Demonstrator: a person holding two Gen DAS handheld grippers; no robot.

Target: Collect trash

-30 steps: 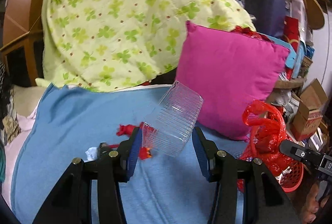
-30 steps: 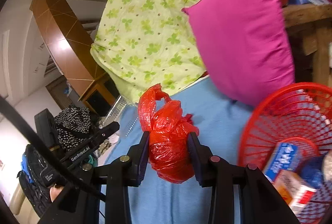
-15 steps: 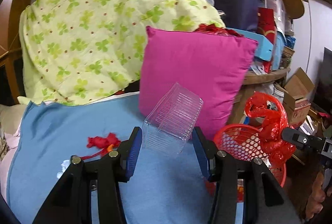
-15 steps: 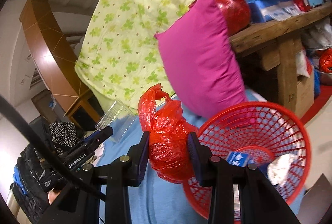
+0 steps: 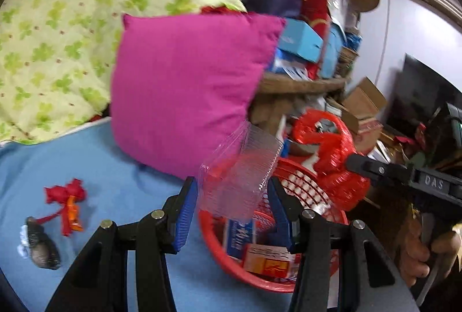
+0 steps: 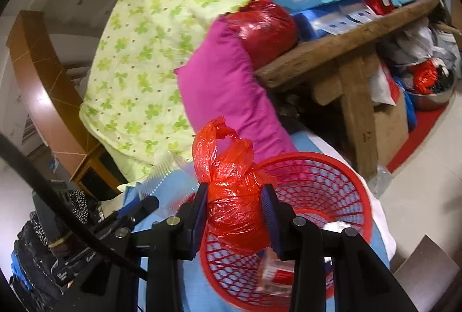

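My left gripper (image 5: 234, 211) is shut on a clear ribbed plastic container (image 5: 239, 170) and holds it above the near rim of the red mesh basket (image 5: 306, 185). My right gripper (image 6: 236, 214) is shut on a knotted red plastic bag (image 6: 231, 193) over the same basket (image 6: 326, 176); the bag also shows in the left wrist view (image 5: 332, 156). The basket holds several cartons and wrappers (image 5: 268, 260). A red ribbon scrap (image 5: 65, 196) and a dark crumpled lump (image 5: 40, 245) lie on the blue sheet (image 5: 109, 167) at left.
A magenta pillow (image 5: 184, 89) leans behind the basket, with a green clover-print quilt (image 5: 57, 23) behind it. A wooden bench (image 6: 346, 43) loaded with boxes stands at right. Cardboard boxes (image 5: 363, 104) and floor clutter lie beyond.
Both grippers have swung right, off the bed and over the red basket, each still holding its load. The basket now sits right under both.
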